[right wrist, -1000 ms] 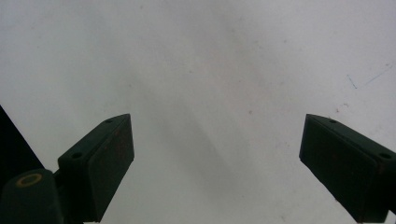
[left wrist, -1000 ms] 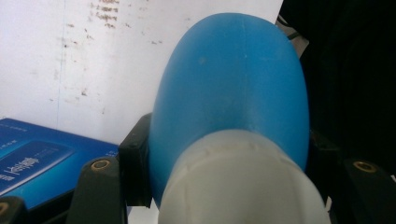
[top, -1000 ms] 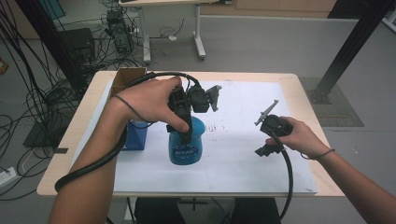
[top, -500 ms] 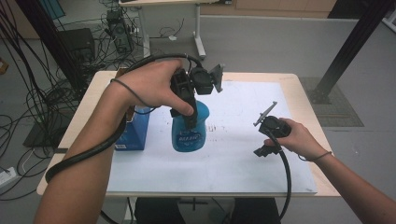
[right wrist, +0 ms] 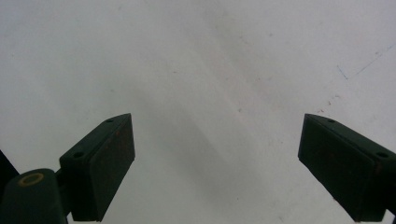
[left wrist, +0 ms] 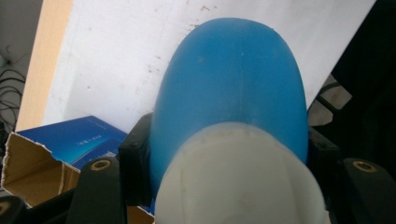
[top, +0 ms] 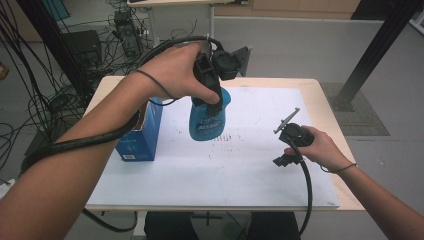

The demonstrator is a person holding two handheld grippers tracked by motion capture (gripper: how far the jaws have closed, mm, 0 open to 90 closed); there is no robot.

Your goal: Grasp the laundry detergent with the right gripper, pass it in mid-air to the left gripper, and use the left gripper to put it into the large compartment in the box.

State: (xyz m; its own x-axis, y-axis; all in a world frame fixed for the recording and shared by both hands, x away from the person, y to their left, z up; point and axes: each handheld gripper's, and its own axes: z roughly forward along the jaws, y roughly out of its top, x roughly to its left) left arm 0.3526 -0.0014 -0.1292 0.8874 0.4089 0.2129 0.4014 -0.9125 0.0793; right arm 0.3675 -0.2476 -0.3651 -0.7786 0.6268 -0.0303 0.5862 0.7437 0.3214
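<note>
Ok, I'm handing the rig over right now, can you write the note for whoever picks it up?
Left tool: shut on the blue bottle, gripping just below its white cap and holding it in the air above the table.
Right tool: open, empty, low over the right side of the white table top.
Blue box: stands on the table's left side, top flaps open.
Done: bottle picked up.
Left: probably put the bottle into the box or set it down; the right tool is free to steady the box.
</note>
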